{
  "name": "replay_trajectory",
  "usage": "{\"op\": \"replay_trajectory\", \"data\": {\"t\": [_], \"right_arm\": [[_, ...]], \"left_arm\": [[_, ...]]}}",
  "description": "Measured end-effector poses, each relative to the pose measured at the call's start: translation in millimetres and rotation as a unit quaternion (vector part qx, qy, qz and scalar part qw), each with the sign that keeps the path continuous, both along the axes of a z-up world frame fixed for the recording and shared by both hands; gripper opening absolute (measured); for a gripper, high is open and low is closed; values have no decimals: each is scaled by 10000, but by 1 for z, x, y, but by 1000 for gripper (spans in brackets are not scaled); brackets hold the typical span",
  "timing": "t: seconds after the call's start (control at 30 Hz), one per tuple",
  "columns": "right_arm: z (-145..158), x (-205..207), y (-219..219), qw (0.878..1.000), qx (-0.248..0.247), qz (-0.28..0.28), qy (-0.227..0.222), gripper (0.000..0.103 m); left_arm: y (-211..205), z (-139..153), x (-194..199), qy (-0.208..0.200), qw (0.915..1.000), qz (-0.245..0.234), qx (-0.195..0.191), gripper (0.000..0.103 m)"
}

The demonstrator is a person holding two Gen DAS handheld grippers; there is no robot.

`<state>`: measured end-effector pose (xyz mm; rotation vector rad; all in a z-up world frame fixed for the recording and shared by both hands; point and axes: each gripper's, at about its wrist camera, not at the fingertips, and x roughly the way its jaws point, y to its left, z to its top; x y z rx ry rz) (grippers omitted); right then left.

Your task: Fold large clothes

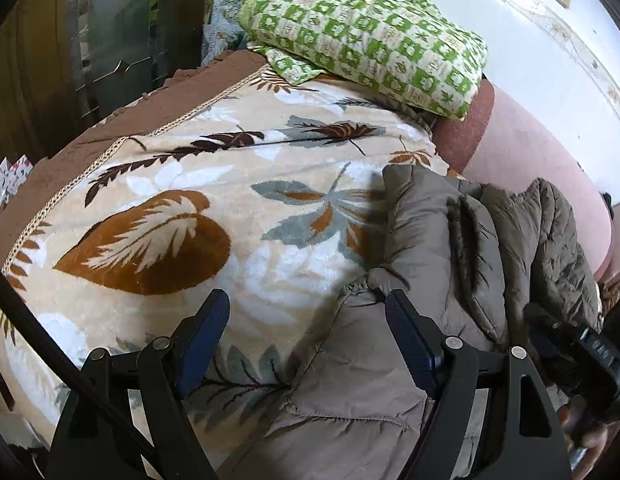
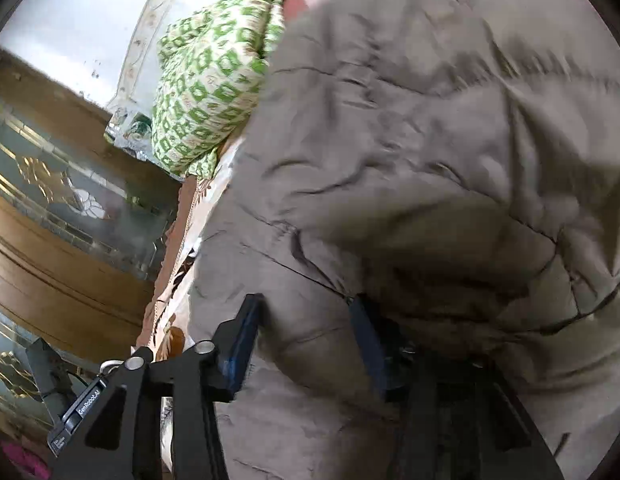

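In the left wrist view, our left gripper stands nearest, its jaws wide apart with nothing pinched, one finger over the leaf-patterned blanket and the other over the grey padded jacket. The jacket lies bunched on the right part of the blanket, its edge reaching under the gripper. In the right wrist view, our right gripper sits against the jacket, which fills most of the frame; its jaws are parted, with a fold of fabric between them that the pads do not visibly clamp. Farther back, a green checked pillow rests at the blanket's far end, against a white wall.
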<state>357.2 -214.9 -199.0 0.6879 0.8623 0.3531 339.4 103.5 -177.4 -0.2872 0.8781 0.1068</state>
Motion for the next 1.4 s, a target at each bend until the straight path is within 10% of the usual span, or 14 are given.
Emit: {"op": "replay_trajectory", "data": {"t": [0.23, 0.57, 0.77, 1.03, 1.3, 1.4], "right_arm": [[48, -91, -33, 9985, -291, -328, -333, 62], [27, -280, -177, 9762, -1023, -1886, 304, 72], [6, -322, -224, 9619, -930, -2472, 713, 73], [-48, -319, -220, 9800, 783, -1507, 1039, 75], [-36, -341, -187, 9862, 972, -1015, 876, 75], [-32, -357, -180, 9882, 1043, -859, 718, 75]], "left_arm": [[8, 3, -11, 71, 9990, -434, -57, 79], [20, 5, -62, 241, 9907, -1294, -344, 79], [29, -38, -92, 1094, 9773, -1562, -921, 79], [32, -58, -111, 1236, 9419, -2188, -2230, 79], [58, -75, -148, 1374, 9033, -2216, -3407, 75], [58, -70, -162, 1256, 9040, -2299, -3380, 74]]}}
